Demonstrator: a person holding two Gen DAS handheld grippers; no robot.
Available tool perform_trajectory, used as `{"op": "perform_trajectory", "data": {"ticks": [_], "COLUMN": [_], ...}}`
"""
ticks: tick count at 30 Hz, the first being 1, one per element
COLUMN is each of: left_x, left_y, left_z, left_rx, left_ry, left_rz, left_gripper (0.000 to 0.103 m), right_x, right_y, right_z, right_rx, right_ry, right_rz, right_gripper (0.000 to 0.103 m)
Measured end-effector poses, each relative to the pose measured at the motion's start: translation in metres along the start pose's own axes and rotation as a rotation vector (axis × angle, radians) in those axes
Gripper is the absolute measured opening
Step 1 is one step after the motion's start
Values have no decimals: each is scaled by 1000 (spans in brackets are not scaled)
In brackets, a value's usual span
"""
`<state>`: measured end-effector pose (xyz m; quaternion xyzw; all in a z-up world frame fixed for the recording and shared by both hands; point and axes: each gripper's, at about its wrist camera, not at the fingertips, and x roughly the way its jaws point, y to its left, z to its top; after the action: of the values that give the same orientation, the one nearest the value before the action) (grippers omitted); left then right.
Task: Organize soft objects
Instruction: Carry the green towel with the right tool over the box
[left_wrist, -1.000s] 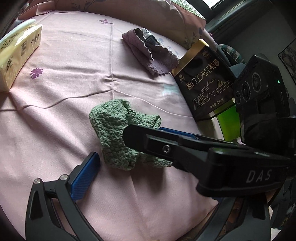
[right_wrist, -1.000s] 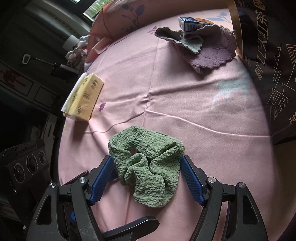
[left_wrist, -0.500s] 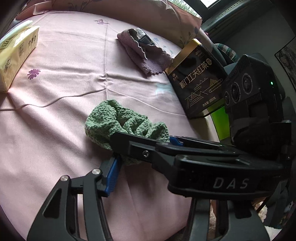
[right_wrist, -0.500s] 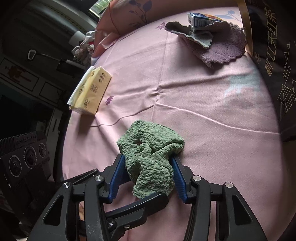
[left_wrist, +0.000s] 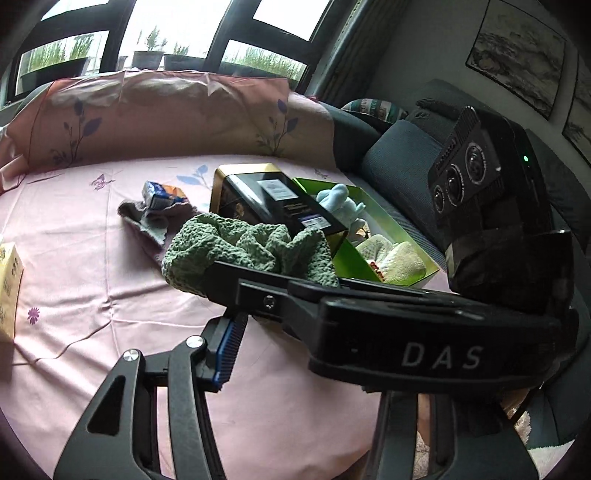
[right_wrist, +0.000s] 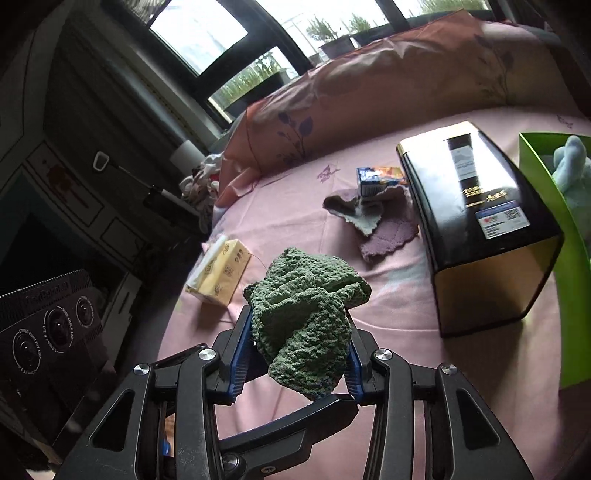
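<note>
A: State the right gripper (right_wrist: 295, 360) condition.

B: Both blue pads are pressed against the green knitted cloth (right_wrist: 306, 314), which is bunched between them and lifted clear of the pink sheet (right_wrist: 388, 373). The right wrist view shows this grip directly.

A: And the left gripper (left_wrist: 295, 317)?

B: Cannot tell. In the left wrist view only one blue pad (left_wrist: 227, 347) is visible; the right tool's black body, lettered "DAS", crosses the frame and covers the other finger. The same cloth (left_wrist: 243, 243) appears there above that body.

A: What differs between views?

B: The left wrist view looks into the green tray (left_wrist: 373, 210), which holds a pale blue plush toy (left_wrist: 340, 205) and a cream knitted item (left_wrist: 397, 258). The right wrist view shows only the tray wall (right_wrist: 569, 266) and part of the toy. It alone shows the full yellow tissue pack (right_wrist: 221, 273) and a dark cabinet at the left.

A: Legible writing?

B: "DAS" only. The black-and-gold tea box (right_wrist: 476, 221) carries gold characters and a white barcode label, too small to read.

A: Surface and room?

B: A pink floral sheet with a matching pillow (left_wrist: 166, 118), windows behind with potted plants, and framed pictures on the wall. A mauve cloth (right_wrist: 388, 232) lies beside the box with a small blue-orange packet (right_wrist: 380, 179) on it.
</note>
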<state>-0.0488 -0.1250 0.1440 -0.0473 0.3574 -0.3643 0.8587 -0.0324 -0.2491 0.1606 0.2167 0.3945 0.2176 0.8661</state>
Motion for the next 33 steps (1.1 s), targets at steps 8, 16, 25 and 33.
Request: {"op": "perform_trajectory", "data": {"ticks": [8, 16, 25, 33], "left_x": [42, 89, 142, 167], "left_y": [-69, -124, -140, -148], "left_z": [35, 54, 57, 55], "left_rx": [173, 288, 270, 254], "left_ry": [-27, 14, 86, 124], "left_rz": [-131, -226, -280, -263], "left_gripper": [48, 48, 48, 48], "right_x": [-80, -126, -139, -137], "right_y": [-51, -113, -164, -193], "right_z": [14, 15, 10, 8], "right_rx": [106, 257, 408, 474], "right_ry": [-251, -401, -463, -459], "right_rz": [-61, -146, -273, -329], "right_gripper": [46, 46, 46, 46]}}
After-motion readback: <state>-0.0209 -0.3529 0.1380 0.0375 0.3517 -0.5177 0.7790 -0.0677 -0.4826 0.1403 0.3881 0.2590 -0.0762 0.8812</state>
